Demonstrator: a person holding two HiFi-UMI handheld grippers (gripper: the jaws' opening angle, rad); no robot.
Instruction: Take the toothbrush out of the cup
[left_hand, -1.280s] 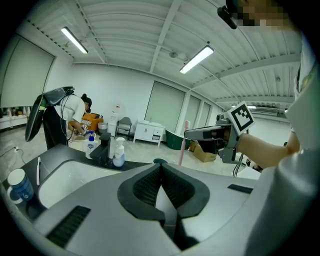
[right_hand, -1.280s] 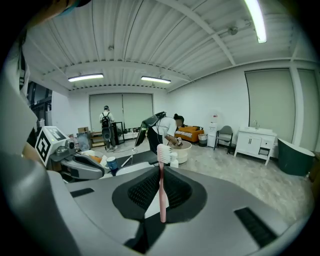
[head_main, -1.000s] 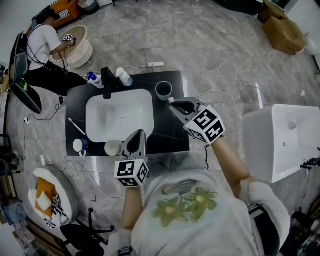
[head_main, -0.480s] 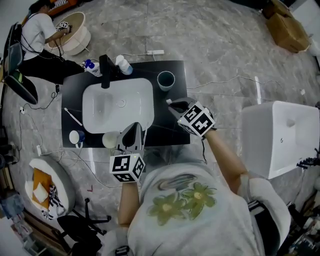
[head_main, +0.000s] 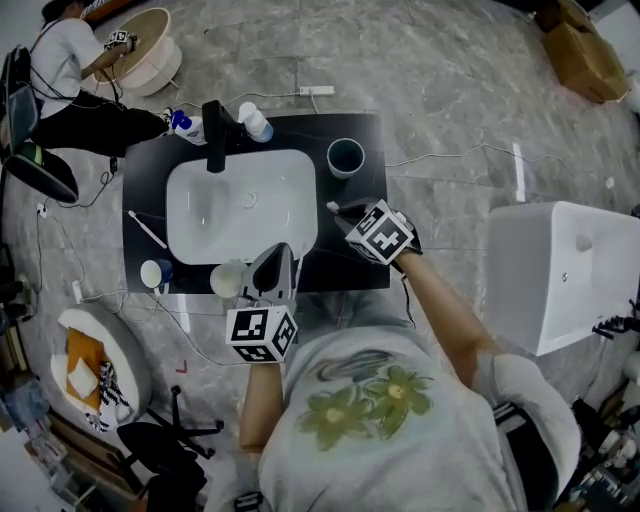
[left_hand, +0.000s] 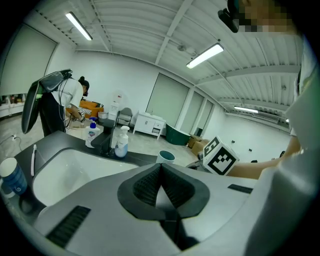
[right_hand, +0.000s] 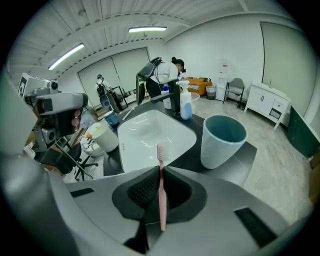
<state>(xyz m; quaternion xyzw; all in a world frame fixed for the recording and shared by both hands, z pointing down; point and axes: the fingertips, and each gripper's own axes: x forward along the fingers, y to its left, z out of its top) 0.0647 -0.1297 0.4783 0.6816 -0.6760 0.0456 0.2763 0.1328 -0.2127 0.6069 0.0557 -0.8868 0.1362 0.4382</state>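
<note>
My right gripper (right_hand: 161, 186) is shut on a pink toothbrush (right_hand: 161, 172), whose bristled head points out over the white basin (right_hand: 150, 132). In the head view that gripper (head_main: 345, 212) sits over the black counter (head_main: 345, 272), in front of the teal cup (head_main: 346, 157). The cup (right_hand: 222, 141) stands upright with nothing inside, off to the right of the brush. My left gripper (head_main: 277, 262) hovers at the counter's front edge, jaws shut with nothing between them (left_hand: 160, 182).
At the basin's back stand a black tap (head_main: 214, 135), a soap pump bottle (head_main: 254, 123) and a blue-capped bottle (head_main: 181, 123). A second toothbrush (head_main: 148, 229), a small bottle (head_main: 155, 272) and a white cup (head_main: 227, 279) lie at the counter's left. A person crouches at the far left.
My right gripper has drawn back from the cup toward the counter's front with the toothbrush in it. The left gripper has hardly moved.
</note>
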